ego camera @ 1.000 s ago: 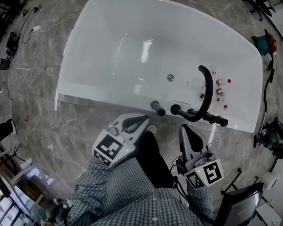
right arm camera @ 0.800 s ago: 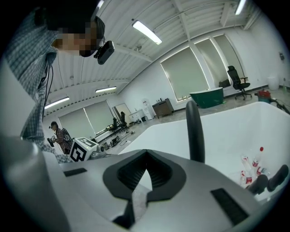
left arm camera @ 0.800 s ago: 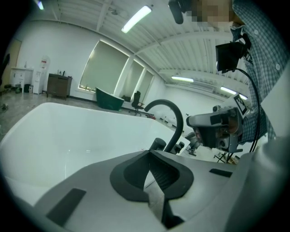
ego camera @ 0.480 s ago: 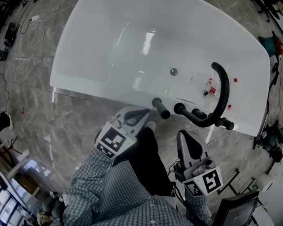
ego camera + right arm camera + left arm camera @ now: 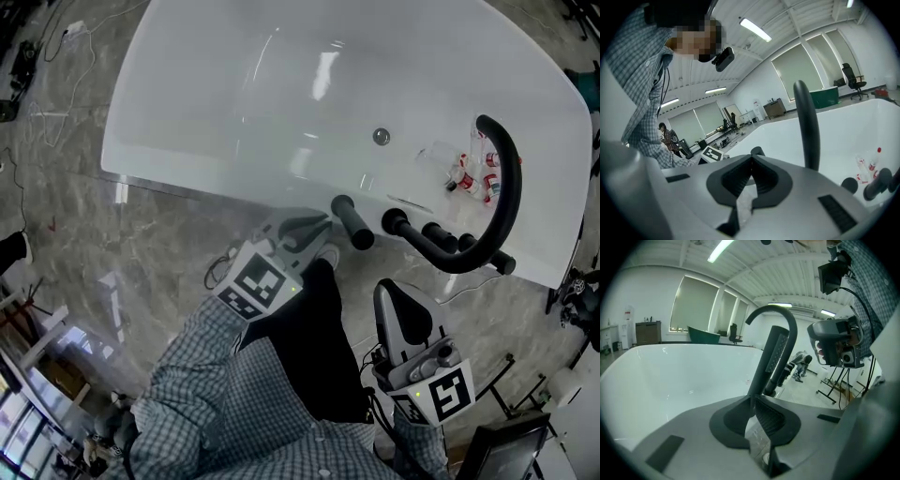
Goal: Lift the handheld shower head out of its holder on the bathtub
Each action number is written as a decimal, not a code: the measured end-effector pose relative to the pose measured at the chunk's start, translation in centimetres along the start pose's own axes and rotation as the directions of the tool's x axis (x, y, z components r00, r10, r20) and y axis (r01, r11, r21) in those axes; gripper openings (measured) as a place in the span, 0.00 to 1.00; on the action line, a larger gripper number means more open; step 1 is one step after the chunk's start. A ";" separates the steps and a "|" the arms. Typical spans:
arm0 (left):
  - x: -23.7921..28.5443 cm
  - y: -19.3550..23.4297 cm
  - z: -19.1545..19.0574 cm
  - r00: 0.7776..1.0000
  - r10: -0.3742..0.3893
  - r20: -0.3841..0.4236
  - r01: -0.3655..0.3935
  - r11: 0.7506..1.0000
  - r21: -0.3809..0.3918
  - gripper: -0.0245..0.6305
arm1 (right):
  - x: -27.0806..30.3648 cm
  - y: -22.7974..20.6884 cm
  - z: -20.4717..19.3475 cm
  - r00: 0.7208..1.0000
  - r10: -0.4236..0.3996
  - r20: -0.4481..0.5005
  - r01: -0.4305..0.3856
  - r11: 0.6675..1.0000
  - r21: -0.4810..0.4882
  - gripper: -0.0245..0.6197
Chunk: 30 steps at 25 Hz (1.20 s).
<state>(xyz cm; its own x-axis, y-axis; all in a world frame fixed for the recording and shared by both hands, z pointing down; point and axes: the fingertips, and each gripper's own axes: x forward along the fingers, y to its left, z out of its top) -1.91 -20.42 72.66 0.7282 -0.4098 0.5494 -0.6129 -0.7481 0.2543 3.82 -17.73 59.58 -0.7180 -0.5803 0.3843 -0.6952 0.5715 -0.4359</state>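
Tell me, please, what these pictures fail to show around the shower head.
Holder: left gripper view, the shut left gripper hides the foot of the shower head; head view, the shower head stands over it.
Bottles in the tub: head view, too small to read.
Tub's far side: head view, cut off by the top edge.

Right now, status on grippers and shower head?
Left gripper shut, empty, near the tub rim. Right gripper shut, empty, further back. Handheld shower head in its holder, untouched. Nothing between left gripper and it.

Bright overhead strip lights [image 5: 755,29], glare — fisheye edges
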 end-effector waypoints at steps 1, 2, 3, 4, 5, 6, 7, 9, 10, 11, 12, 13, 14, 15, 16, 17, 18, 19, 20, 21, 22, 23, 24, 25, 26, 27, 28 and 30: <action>0.3 0.1 -0.2 1.000 0.005 -0.004 -0.005 1.000 0.005 0.05 | 0.0 -0.1 -0.2 1.000 -0.003 -0.002 0.003 1.000 0.003 0.06; 0.6 0.2 -0.5 1.000 0.008 -0.005 -0.008 1.000 0.010 0.05 | 0.0 -0.3 -0.3 1.000 -0.007 -0.002 0.007 1.000 0.010 0.06; 0.8 0.3 -0.6 1.000 0.008 -0.003 -0.008 1.000 0.013 0.06 | 0.1 -0.4 -0.4 1.000 -0.012 0.000 0.012 1.000 0.017 0.06; 0.9 0.3 -0.8 1.000 0.006 0.001 -0.006 1.000 0.017 0.06 | 0.1 -0.6 -0.5 1.000 -0.018 0.002 0.018 1.000 0.024 0.06; 1.2 0.2 -1.1 1.000 0.003 0.001 -0.003 1.000 0.023 0.06 | 0.1 -0.7 -0.6 1.000 -0.025 0.004 0.025 0.999 0.029 0.06; 1.4 0.2 -1.4 1.000 -0.001 -0.005 0.001 0.999 0.033 0.06 | 0.1 -1.0 -0.7 0.999 -0.032 0.008 0.032 0.999 0.034 0.06; 1.7 0.1 -1.7 1.000 -0.005 -0.018 0.006 0.999 0.050 0.07 | 0.0 -1.2 -0.8 0.999 -0.038 0.011 0.038 0.998 0.041 0.06; 2.2 0.1 -2.4 0.999 -0.009 -0.048 0.013 0.995 0.096 0.11 | 0.1 -1.6 -1.2 0.999 -0.045 0.010 0.044 0.998 0.050 0.06; 2.4 0.1 -2.7 0.998 -0.007 -0.061 0.014 0.993 0.116 0.12 | 0.1 -1.7 -1.5 0.999 -0.046 0.004 0.046 0.998 0.047 0.06; 2.6 0.2 -2.9 0.997 -0.005 -0.071 0.014 0.992 0.128 0.13 | 0.2 -1.9 -1.9 0.999 -0.047 -0.004 0.047 0.998 0.041 0.06; 2.9 0.3 -3.1 0.997 -0.005 -0.077 0.015 0.991 0.131 0.13 | 0.2 -2.1 -2.1 0.999 -0.049 -0.011 0.049 0.998 0.036 0.06; 3.1 0.4 -3.2 0.997 -0.006 -0.080 0.016 0.992 0.129 0.15 | 0.2 -2.3 -2.4 0.999 -0.051 -0.016 0.052 0.998 0.036 0.06; 3.4 0.6 -3.2 0.997 -0.008 -0.080 0.018 0.992 0.126 0.16 | 0.2 -2.5 -2.5 0.998 -0.054 -0.017 0.054 0.998 0.039 0.06; 3.6 0.7 -3.1 0.997 -0.010 -0.077 0.019 0.992 0.122 0.17 | 0.3 -2.7 -2.6 0.998 -0.055 -0.018 0.056 0.997 0.044 0.06; 3.8 0.8 -3.0 0.997 -0.011 -0.073 0.020 0.993 0.120 0.18 | 0.3 -2.9 -2.7 0.998 -0.056 -0.019 0.057 0.997 0.046 0.06; 4.0 0.9 -2.9 0.998 -0.012 -0.069 0.021 0.992 0.122 0.19 | 0.3 -3.0 -2.8 0.998 -0.057 -0.022 0.058 0.997 0.048 0.06; 4.2 0.9 -2.8 0.998 -0.015 -0.069 0.023 0.991 0.130 0.20 | 0.2 -3.1 -3.0 0.998 -0.059 -0.025 0.060 0.997 0.052 0.06; 4.3 0.9 -2.8 0.997 -0.017 -0.072 0.027 0.989 0.143 0.20 | 0.2 -3.2 -3.1 0.998 -0.062 -0.027 0.064 0.996 0.058 0.06; 4.5 0.8 -2.8 0.997 -0.019 -0.076 0.031 0.987 0.161 0.21 | 0.1 -3.3 -3.2 0.998 -0.066 -0.026 0.067 0.996 0.066 0.06; 4.6 0.7 -2.8 0.996 -0.018 -0.083 0.033 0.983 0.182 0.21 | 0.1 -3.5 -3.2 0.997 -0.069 -0.022 0.071 0.994 0.077 0.06; 4.8 0.6 -2.8 0.996 -0.017 -0.090 0.035 0.978 0.207 0.21 | 0.0 -3.7 -3.2 0.997 -0.073 -0.018 0.074 0.993 0.088 0.06; 5.0 0.6 -2.8 0.995 -0.015 -0.095 0.037 0.973 0.229 0.21 | 0.1 -3.9 -3.2 0.997 -0.077 -0.015 0.078 0.992 0.097 0.06; 5.3 0.5 -2.7 0.995 -0.015 -0.098 0.039 0.969 0.246 0.21 | 0.1 -4.0 -3.3 0.997 -0.079 -0.017 0.081 0.992 0.099 0.06; 5.5 0.4 -2.6 0.995 -0.017 -0.098 0.042 0.966 0.256 0.21 | 0.1 -4.1 -3.4 0.996 -0.081 -0.023 0.083 0.992 0.093 0.06; 5.8 0.3 -2.5 0.995 -0.020 -0.096 0.045 0.963 0.264 0.21 | 0.2 -4.2 -3.6 0.996 -0.081 -0.032 0.083 0.993 0.080 0.06; 6.0 0.2 -2.4 0.995 -0.022 -0.097 0.048 0.960 0.277 0.21 | 0.3 -4.2 -3.7 0.996 -0.080 -0.043 0.082 0.995 0.060 0.06; 6.2 0.1 -2.4 0.995 -0.024 -0.097 0.052 0.955 0.292 0.21 | 0.4 -4.2 -3.8 0.996 -0.078 -0.052 0.081 0.996 0.040 0.06; 6.4 0.0 -2.2 0.995 -0.028 -0.097 0.058 0.946 0.318 0.21 | 0.6 -4.1 -3.8 0.995 -0.076 -0.061 0.077 0.997 0.017 0.06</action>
<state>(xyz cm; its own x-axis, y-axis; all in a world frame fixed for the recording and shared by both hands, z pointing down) 2.06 -21.91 77.97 0.7119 -0.3357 0.6168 -0.4401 -0.8978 0.0193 6.12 -18.21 64.65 -0.6637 -0.5855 0.4655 -0.7479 0.5153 -0.4184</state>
